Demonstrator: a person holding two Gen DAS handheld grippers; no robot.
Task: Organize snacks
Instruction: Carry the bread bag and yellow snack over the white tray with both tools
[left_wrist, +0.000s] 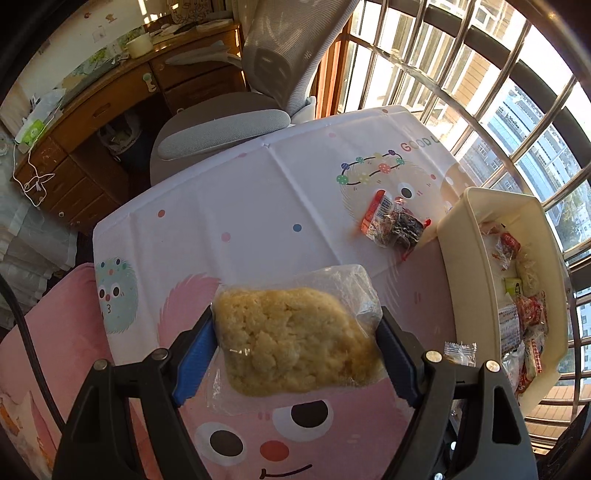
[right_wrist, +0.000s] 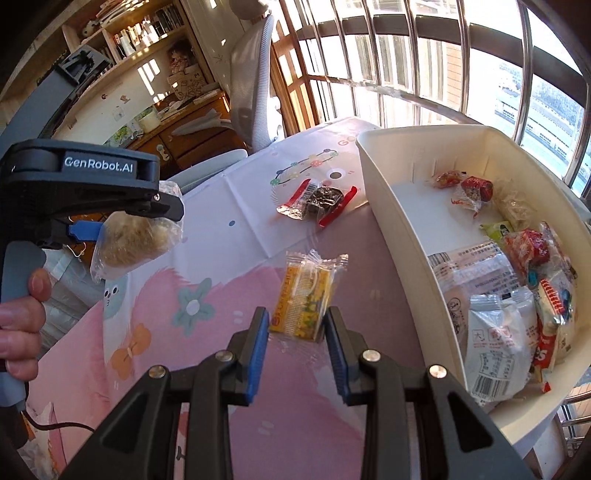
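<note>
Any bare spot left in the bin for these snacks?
Yes. The bin floor is bare at its far end, between the far wall and the red candies. The near end is heaped with packets. On the tablecloth, the stretch beyond the dark snack is bare.

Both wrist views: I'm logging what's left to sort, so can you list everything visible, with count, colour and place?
Rice cake in clear bag: one, pale yellow, held above the tablecloth.
Yellow snack packet: one, yellow and clear, between the right claw's pads.
Red and dark packets: a small pile, count unclear, on the tablecloth beside the bin.
Bin: one, cream, at the table's window side.
Snacks in bin: many, red, white, green, heaped at one end.
Tablecloth: one, white and pink cartoon print.
Office chair: one, grey, behind the table.
Desk: one, brown wood, cluttered.
Left claw: shut on the rice cake.
Right claw: shut on the yellow packet.
Hand: one, gripping the left handle.
</note>
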